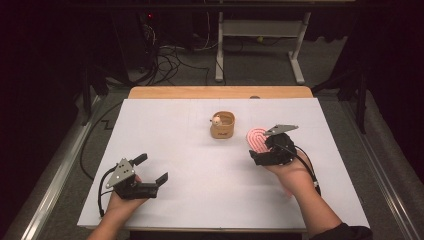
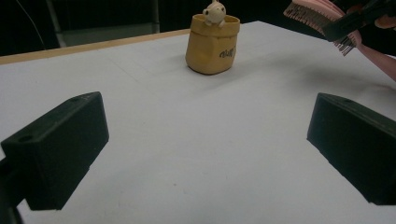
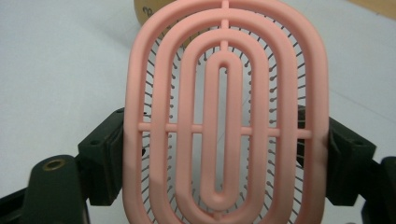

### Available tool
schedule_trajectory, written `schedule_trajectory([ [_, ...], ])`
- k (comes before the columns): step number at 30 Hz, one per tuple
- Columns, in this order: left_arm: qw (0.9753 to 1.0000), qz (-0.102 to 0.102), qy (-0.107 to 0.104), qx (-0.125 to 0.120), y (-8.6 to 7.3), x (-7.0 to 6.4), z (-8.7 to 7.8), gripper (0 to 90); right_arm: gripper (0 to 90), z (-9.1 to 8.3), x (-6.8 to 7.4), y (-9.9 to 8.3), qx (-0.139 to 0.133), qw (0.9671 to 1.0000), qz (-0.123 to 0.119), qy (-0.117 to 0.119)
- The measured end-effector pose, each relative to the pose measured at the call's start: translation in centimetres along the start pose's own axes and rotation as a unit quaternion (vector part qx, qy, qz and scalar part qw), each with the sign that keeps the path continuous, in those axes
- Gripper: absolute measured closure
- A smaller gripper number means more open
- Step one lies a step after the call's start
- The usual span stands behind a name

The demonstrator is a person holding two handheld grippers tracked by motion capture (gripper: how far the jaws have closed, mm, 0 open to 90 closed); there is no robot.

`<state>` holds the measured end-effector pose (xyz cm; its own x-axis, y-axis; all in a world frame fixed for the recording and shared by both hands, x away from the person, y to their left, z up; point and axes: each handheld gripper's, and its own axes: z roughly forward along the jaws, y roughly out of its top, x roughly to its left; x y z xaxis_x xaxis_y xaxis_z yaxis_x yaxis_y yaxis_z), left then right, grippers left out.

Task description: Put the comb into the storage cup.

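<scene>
Pink hairbrush (image 3: 224, 112), closest to the lens in the right gripper view: oval head of concentric plastic loops joined by cross-ribs, thin dark-tipped bristles underneath, back face up. Right gripper (image 1: 270, 150) clamps it across the width, one black jaw on each long edge, holding it just above the white table sheet (image 1: 200, 175), right of centre. Left gripper (image 1: 148, 175) rests near the front-left edge w/ jaws spread wide, nothing between them. Tan soft-sided pouch (image 1: 223, 126) w/ a small cream figure (image 1: 217, 120) peeking over its rim stands mid-table, near the brush tip.

Risks, as judged: smooth curved rim gives the flat jaws little purchase, so the head could pivot or slide out if tilted; open loops may flex under a hard squeeze; a forward swing could knock the light pouch over.
</scene>
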<state>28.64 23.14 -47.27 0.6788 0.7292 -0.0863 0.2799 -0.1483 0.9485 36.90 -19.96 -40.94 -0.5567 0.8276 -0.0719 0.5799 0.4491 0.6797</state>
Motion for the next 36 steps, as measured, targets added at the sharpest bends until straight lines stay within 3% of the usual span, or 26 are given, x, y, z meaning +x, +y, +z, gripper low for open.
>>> schedule_trajectory([
  [3,1.0,0.0,0.0,0.0,0.0,0.0,0.0,0.0,20.2,-0.1,0.0,-0.1,-0.007,1.0,0.003,0.005],
  [9,1.0,0.001,-0.004,0.002,0.0,-0.1,0.1,0.0,20.2,-0.9,-0.2,-0.5,-0.051,0.9986,0.015,0.003],
  [15,1.0,0.003,-0.005,0.003,-0.1,-0.1,0.1,0.0,20.2,-1.9,-0.2,-0.9,-0.111,0.9934,0.027,0.003],
  [19,1.0,0.0,-0.004,0.001,-0.1,-0.1,0.1,0.0,20.2,-2.0,-0.2,-1.4,-0.135,0.9905,0.026,0.005],
  [20,1.0,0.001,-0.004,0.002,-0.1,-0.1,0.1,0.0,20.2,-2.1,-0.1,-1.7,-0.155,0.9875,0.029,0.006],
  [24,1.0,0.003,-0.005,0.004,-0.2,-0.1,0.2,0.0,20.3,-2.2,0.1,-2.4,-0.19,0.9813,0.032,0.006],
  [25,1.0,0.003,-0.005,0.004,-0.2,-0.1,0.2,0.0,20.3,-2.2,0.1,-2.4,-0.19,0.9813,0.032,0.006],
  [26,1.0,0.004,-0.005,0.004,-0.2,-0.2,0.2,0.0,20.2,-2.3,0.0,-2.6,-0.207,0.9778,0.033,0.003],
  [31,1.0,0.003,-0.006,0.0,-0.2,-0.2,0.1,0.0,20.2,-2.9,0.0,-3.2,-0.246,0.9686,0.036,-0.007],
  [35,1.0,0.003,-0.006,-0.002,-0.2,-0.2,0.1,0.0,20.3,-3.1,0.0,-3.6,-0.266,0.9633,0.038,-0.01],
  [36,1.0,0.003,-0.006,-0.002,-0.2,-0.2,0.1,0.0,20.3,-3.1,0.0,-3.6,-0.266,0.9633,0.038,-0.01],
])
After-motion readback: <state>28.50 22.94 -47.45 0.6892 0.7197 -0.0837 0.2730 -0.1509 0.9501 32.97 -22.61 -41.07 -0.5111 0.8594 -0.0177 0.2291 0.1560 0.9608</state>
